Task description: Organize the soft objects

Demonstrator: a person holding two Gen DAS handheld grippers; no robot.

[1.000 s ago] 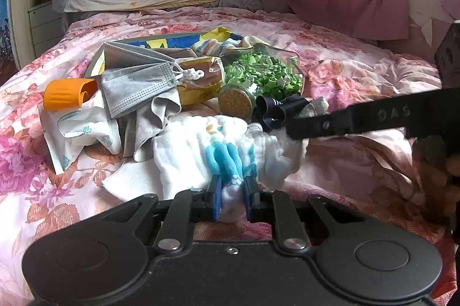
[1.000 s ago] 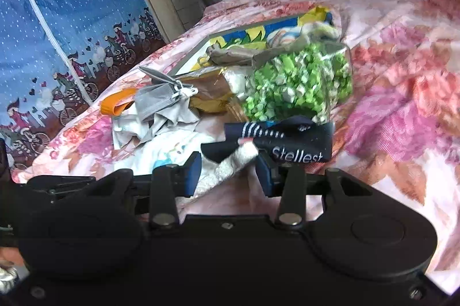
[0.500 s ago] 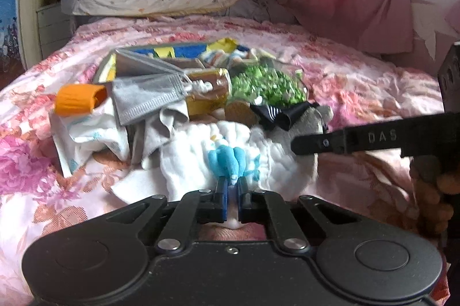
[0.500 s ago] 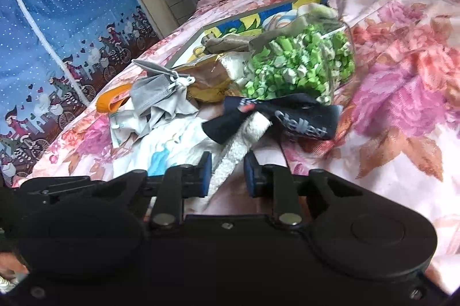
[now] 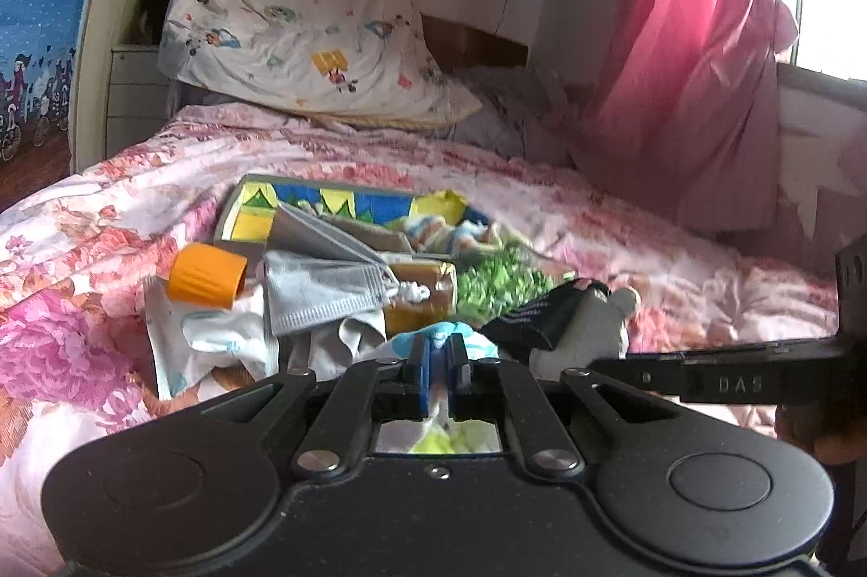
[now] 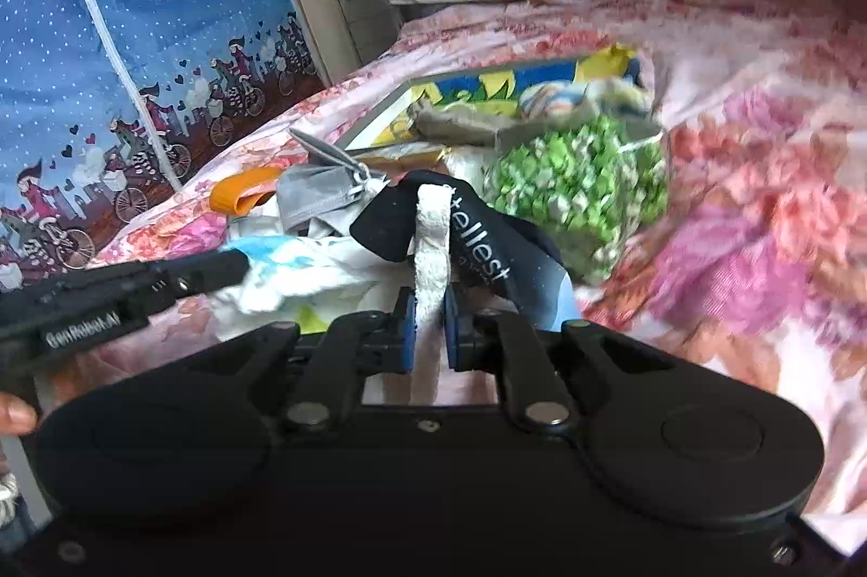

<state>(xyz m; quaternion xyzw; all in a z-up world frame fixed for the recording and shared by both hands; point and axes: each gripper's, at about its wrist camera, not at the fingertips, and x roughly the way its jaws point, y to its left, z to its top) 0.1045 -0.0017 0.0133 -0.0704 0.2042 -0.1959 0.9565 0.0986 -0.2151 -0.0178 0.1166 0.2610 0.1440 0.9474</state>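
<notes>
A white cloth with a blue print (image 5: 433, 339) is lifted off the floral quilt (image 5: 81, 333), and my left gripper (image 5: 438, 360) is shut on its near edge. In the right wrist view, my right gripper (image 6: 431, 333) is closing its jaws, and the pads press on a white terry strip (image 6: 432, 241) that seems to be an edge of the same cloth (image 6: 292, 273). A dark navy cloth with white lettering (image 6: 487, 252) drapes over that strip and rides up with it. Each gripper shows in the other's view: the right gripper (image 5: 601, 363) and the left gripper (image 6: 238, 260).
Behind the cloth lies a heap: a grey face mask (image 5: 319, 295), an orange cap (image 5: 206, 276), a clear bag of green bits (image 6: 580, 192), a brown packet (image 5: 422, 303) and a colourful flat box (image 5: 336, 203). A pillow (image 5: 303, 8) and a pink curtain (image 5: 704, 62) stand at the back.
Both grippers closed on the white cloth and rose with it. The cloth came up off the quilt, and the dark cloth lifted along on the right-hand strip.
</notes>
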